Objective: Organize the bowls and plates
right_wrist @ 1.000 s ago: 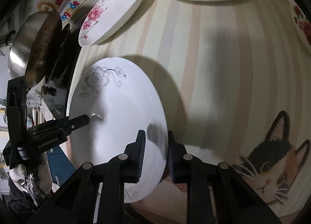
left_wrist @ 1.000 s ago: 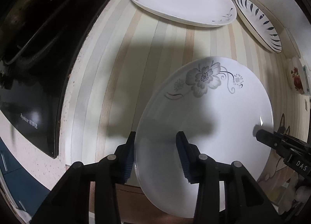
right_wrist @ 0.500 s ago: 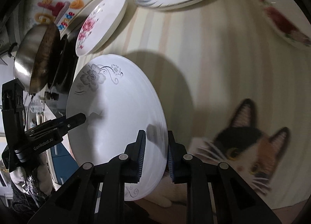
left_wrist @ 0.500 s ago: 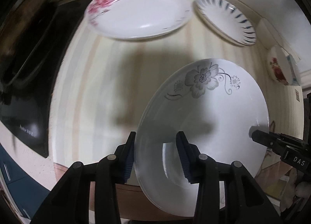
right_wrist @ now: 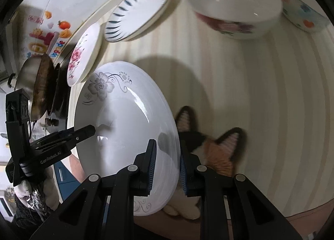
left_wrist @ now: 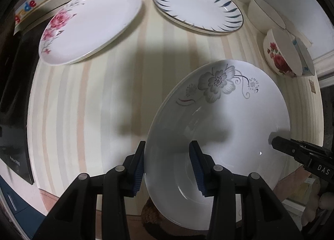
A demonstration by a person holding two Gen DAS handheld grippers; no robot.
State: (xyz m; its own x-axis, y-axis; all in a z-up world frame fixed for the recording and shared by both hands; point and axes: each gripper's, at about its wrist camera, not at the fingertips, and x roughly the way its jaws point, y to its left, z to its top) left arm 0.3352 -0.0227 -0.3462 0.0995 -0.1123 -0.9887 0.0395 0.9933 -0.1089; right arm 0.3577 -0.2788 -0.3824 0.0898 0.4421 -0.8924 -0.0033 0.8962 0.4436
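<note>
Both the left gripper [left_wrist: 167,166] and the right gripper [right_wrist: 167,166] clenched opposite rims of a grey-flowered plate [left_wrist: 219,127], held above the striped bench [left_wrist: 100,98]. It appeared mid-carry; next, lowering it onto the pink-flowered plate [left_wrist: 89,25] or the blue-striped plate [left_wrist: 198,8] seemed likely.

A striped cloth [left_wrist: 87,102] in cream and beige bands covers the surface. Printed on the cloth is a cat's face [right_wrist: 210,148] with pink-lined ears and an orange and black head. At the far left edge lies a black cooktop [left_wrist: 12,98], and on it a steel wok [right_wrist: 35,85] with a brown inside. Along the wall behind runs a bright sticker [right_wrist: 48,35] with fruit and letters.
</note>
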